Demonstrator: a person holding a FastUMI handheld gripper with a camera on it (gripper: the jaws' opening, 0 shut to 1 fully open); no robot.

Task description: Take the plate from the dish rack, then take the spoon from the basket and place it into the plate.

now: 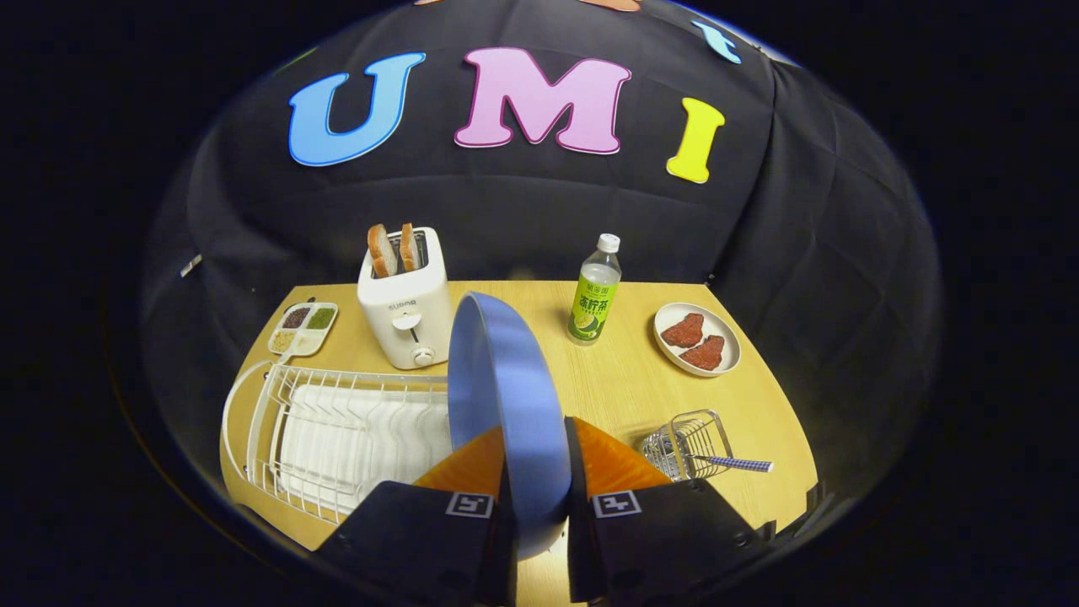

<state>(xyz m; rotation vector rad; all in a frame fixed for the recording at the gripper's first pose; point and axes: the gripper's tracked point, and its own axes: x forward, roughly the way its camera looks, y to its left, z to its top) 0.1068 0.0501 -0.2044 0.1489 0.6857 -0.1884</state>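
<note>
Round blue plate (506, 396) held on edge, upright, clamped between both fingers of the gripper (538, 472) and lifted clear above the near edge of the light wooden desk (624, 379); lower rim hidden behind the fingers. Just beside it toward the near left corner, white wire dish rack (337, 438) on a white drip tray, slots empty, right end hidden behind the plate. Near the near right corner, small silver wire basket (687, 443) holding a spoon with a blue-and-white checked handle (738, 463), handle jutting out over the rim toward the desk's right edge, bowl end hard to make out among the wires. Toward the far edge, clear bottle with green label and white cap (595, 291), pale liquid inside. By the far right corner, small white oval dish (698, 339) with two reddish-brown pieces of meat. Behind the plate, white toaster (405, 308) with two slices of bread standing in its slots. At the far left corner, white four-compartment tray (303, 329) of dark, green and pale seasonings, too small to tell apart.
</note>
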